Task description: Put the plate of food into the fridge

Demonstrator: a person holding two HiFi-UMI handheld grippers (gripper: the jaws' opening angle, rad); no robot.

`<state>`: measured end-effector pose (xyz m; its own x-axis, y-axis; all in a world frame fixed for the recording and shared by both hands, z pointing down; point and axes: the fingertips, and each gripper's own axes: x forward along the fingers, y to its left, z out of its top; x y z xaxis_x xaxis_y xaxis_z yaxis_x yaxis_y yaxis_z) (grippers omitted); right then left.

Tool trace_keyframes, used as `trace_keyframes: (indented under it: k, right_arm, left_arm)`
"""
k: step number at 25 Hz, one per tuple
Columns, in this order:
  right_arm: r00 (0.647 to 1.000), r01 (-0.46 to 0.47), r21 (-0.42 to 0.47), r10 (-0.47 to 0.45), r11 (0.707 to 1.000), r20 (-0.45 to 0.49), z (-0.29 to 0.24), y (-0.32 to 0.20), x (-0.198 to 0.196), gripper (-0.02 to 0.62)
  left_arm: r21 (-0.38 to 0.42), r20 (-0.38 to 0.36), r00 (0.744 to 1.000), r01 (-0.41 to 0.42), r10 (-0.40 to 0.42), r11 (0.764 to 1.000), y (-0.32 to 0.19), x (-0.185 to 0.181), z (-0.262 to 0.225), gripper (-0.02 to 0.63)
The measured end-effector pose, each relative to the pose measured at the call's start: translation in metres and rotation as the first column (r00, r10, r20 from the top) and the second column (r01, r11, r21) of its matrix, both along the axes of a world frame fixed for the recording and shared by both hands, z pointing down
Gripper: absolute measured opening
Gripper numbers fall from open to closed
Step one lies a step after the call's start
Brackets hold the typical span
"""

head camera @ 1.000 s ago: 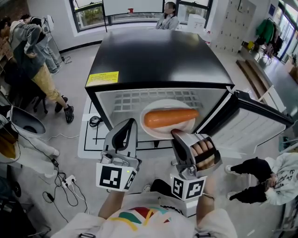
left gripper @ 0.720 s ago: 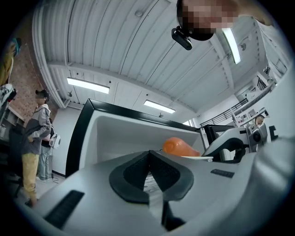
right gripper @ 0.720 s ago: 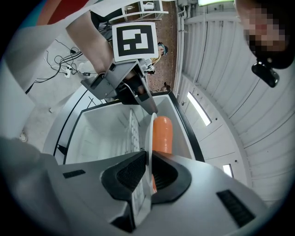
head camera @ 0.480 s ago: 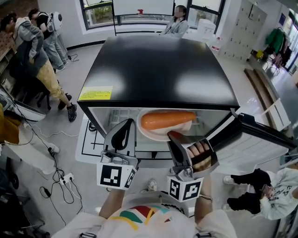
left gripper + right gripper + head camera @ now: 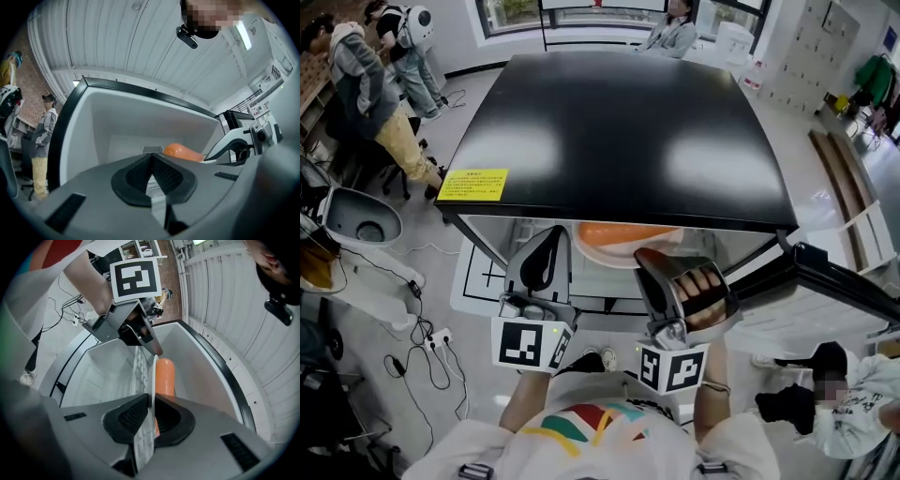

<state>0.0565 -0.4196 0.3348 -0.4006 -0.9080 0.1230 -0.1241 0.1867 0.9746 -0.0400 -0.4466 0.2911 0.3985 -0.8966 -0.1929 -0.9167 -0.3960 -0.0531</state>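
the plate [image 5: 630, 255] has gone deeper into the fridge [image 5: 619, 122] than a moment ago. back then most of it showed; now the black top hides all but its near edge.

head view: looking down, the fridge top is wide, black and shiny, with a yellow sticker [image 5: 473, 183] near its front left corner. the long orange sausage [image 5: 623, 232] on the plate peeks out just under the front lip. the right gripper [image 5: 649, 259] reaches in from below and meets the plate's near rim. the left gripper [image 5: 553, 236] is just beside it, pointing into the opening, with its tip near the plate's left edge. the fridge door [image 5: 839, 281] hangs open on the right.

left gripper view: the left gripper [image 5: 151, 161] has its two jaws pressed together with nothing between them. past it is the white inside wall [image 5: 122, 126] of the fridge, and the sausage [image 5: 180, 151] lies off to the right.

right gripper view: the right gripper [image 5: 151, 411] pinches the thin white rim of the plate [image 5: 153, 376] between its black pads – the jaws are just starting to open, but the rim is between them and the pads touch it. the sausage [image 5: 165, 376] lies on the plate inside the white fridge, next to the wire shelf [image 5: 139, 366]. the left gripper [image 5: 157, 350] pokes in at the far edge of the plate – whether it touches is hard to tell.
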Motion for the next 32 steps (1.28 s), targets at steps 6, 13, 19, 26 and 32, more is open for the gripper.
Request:
trace_keyframes:
  k: [6,13,19,26,32]
  right_arm:
    - [1.000,-0.028,-0.042,0.028,0.999,0.004,0.004,-0.009,0.002,0.034]
    - [0.998,-0.056,-0.078,0.055,0.995,-0.016,0.009,-0.020,0.003,0.034]
    - [0.995,-0.067,-0.127,0.057,0.990,-0.076,0.015,-0.032,-0.001,0.037]
    - [0.988,-0.084,-0.168,0.060,0.982,-0.144,0.018,-0.039,-0.003,0.038]
    - [0.985,-0.091,-0.193,0.060,0.977,-0.160,0.016,-0.043,-0.004,0.040]
  left_arm:
    - [-0.009,0.015,0.999,-0.039,0.039,0.999,-0.006,0.005,-0.001,0.006]
    - [-0.035,0.017,0.998,-0.067,0.068,0.997,-0.015,0.004,0.009,0.006]
    - [-0.047,-0.017,0.995,-0.102,0.102,0.994,-0.018,0.001,0.010,0.006]
    - [-0.051,-0.034,0.994,-0.102,0.101,0.993,-0.024,-0.005,0.012,0.006]
    - [-0.044,-0.046,0.993,-0.114,0.112,0.992,-0.022,-0.004,0.011,0.006]
